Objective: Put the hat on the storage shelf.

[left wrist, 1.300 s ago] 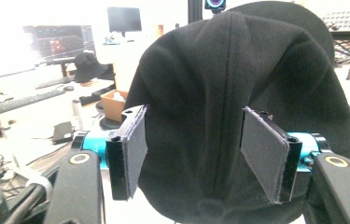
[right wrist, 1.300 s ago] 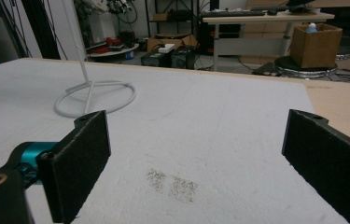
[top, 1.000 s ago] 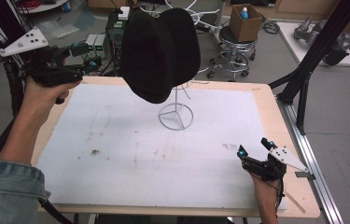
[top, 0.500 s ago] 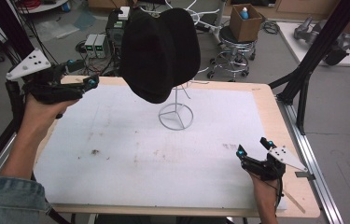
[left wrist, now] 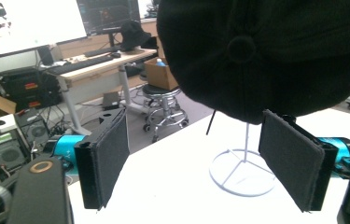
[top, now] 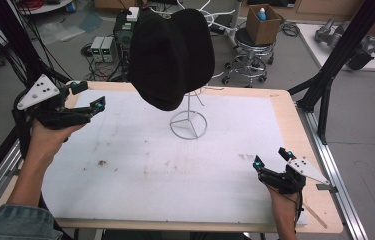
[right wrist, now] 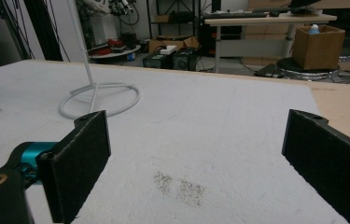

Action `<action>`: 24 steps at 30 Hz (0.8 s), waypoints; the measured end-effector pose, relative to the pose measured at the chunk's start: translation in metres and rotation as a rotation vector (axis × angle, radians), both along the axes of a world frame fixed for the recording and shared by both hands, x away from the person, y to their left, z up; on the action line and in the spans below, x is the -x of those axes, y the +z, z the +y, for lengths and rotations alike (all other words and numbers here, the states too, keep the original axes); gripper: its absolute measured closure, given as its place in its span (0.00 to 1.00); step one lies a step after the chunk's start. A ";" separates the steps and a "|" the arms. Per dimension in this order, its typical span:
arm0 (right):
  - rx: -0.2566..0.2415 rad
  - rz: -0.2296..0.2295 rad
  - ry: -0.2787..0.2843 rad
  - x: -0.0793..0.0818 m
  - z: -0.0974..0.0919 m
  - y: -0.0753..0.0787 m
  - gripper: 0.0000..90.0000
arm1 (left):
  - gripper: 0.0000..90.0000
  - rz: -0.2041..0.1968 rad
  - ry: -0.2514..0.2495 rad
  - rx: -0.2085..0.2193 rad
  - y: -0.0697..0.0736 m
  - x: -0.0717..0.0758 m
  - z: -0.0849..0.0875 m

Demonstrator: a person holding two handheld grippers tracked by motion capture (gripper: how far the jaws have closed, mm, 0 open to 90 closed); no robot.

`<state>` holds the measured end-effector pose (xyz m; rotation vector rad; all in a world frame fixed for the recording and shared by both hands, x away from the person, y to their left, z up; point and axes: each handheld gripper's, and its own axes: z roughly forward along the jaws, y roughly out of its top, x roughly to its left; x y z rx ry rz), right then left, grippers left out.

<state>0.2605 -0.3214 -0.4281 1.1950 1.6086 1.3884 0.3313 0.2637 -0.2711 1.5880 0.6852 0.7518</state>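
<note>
Presently, a black cap [top: 171,56] hangs on a white wire stand [top: 188,121] at the upper centre of the high view, its crown clear of the white surface [top: 175,175] so that it can be reached from the side. The stand's ring base rests on the surface, which explains why the cap sits raised and steady.

The left tool [top: 89,96] is held at the left of the frame, raised above the surface edge and pointed toward the cap. Its jaws are spread wide with nothing between them. In the left gripper view the cap's lower edge lies just beyond and above the two black pads [left wrist: 108,161], not touching either; the alignment suggests an approach to the cap, though that is a judgement only.

The right tool [top: 271,164] sits low at the lower right of the high view, near the surface and well apart from the stand. Its jaws are likewise spread and empty, and it appears to be parked out of the way. Faint dark specks [right wrist: 180,186] mark the surface ahead of it.
</note>
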 end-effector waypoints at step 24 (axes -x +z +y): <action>0.003 -0.001 0.003 0.000 0.001 0.000 0.08 | 0.23 0.065 0.029 0.012 -0.074 0.015 0.001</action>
